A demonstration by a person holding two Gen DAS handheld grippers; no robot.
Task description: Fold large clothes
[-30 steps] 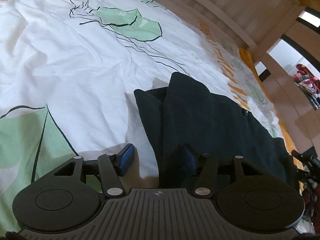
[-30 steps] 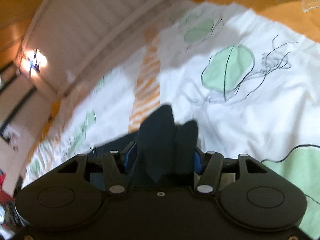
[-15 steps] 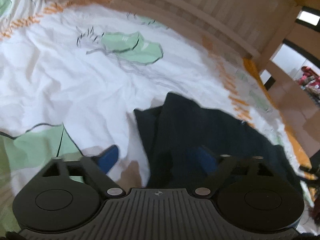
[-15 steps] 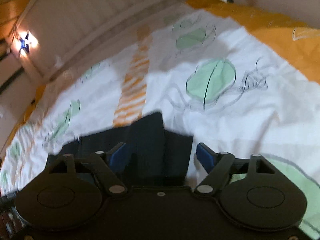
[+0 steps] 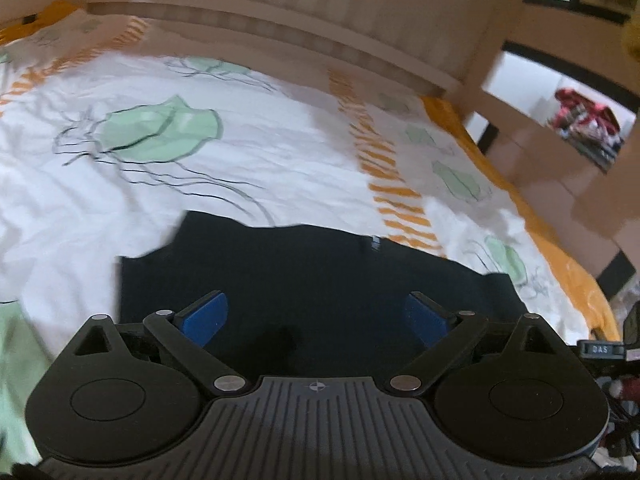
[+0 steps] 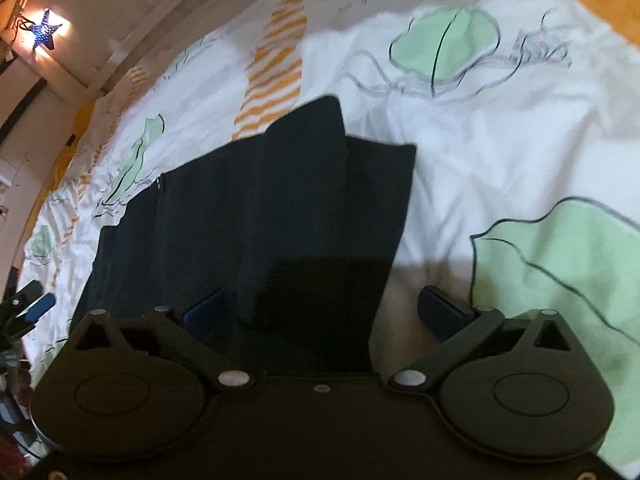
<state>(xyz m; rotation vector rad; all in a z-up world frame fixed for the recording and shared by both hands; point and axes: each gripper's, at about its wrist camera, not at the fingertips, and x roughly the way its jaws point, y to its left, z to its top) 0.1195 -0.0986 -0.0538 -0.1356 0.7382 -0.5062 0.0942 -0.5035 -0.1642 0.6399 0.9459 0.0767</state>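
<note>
A dark navy garment (image 5: 304, 264) lies folded flat on the white bed cover with green leaf prints (image 5: 120, 184). In the right wrist view the garment (image 6: 280, 208) shows layered folds and a small zipper pull at its left edge. My left gripper (image 5: 316, 314) is open and empty, its blue pads spread wide just above the garment. My right gripper (image 6: 326, 310) is open and empty too, hovering over the garment's near right corner. The other gripper's blue tip (image 6: 36, 306) shows at the far left of the right wrist view.
A wooden slatted headboard (image 5: 280, 20) runs along the far side of the bed. An orange sheet edge (image 5: 520, 200) borders the cover on the right. A star-shaped lamp (image 6: 44, 32) glows at the upper left. Shelves with clothes (image 5: 584, 124) stand beyond the bed.
Both grippers opened and let go of the dark garment, which dropped flat onto the bed. Both have lifted and pulled back a little from it.
</note>
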